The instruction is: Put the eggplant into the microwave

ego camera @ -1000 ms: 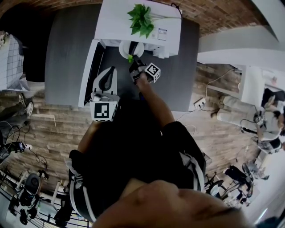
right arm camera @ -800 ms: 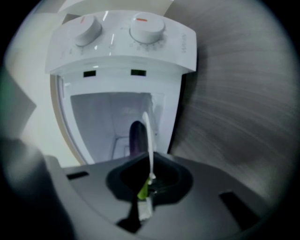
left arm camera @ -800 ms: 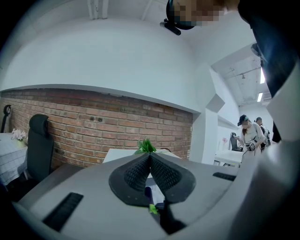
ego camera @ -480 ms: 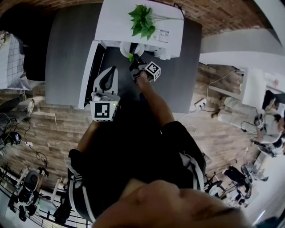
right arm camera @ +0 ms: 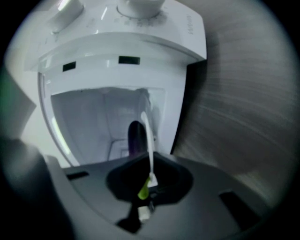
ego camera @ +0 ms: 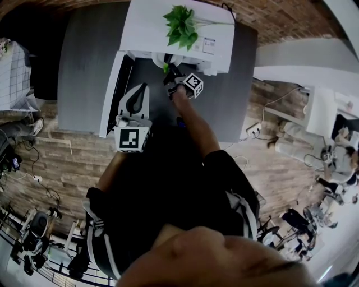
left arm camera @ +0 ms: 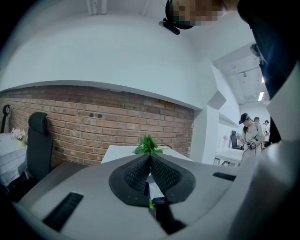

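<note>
Gray table [ego camera: 84, 67] against a brick wall, with wood floor around it. A white microwave [ego camera: 146, 28] sits on it with a potted plant [ego camera: 180, 25] on top. The microwave door [ego camera: 112, 89] is swung out to the left and the cavity [right arm camera: 103, 122] is open.

The right gripper [right arm camera: 149, 161] is clamped on the eggplant [right arm camera: 136, 138] at the green stem end. The long axis runs along the jaw line: dark blunt end forward toward the cavity, stem back between the pads. The tip is at the cavity mouth. I can't tell if it's past the threshold.

Clearance: lots of open cavity on the door side, with the frame edge on the knob panel [right arm camera: 136, 9] side much closer.

The left gripper [left arm camera: 150, 157] has its pads together with nothing between them. It sits near the open door, clear of the opening.
</note>
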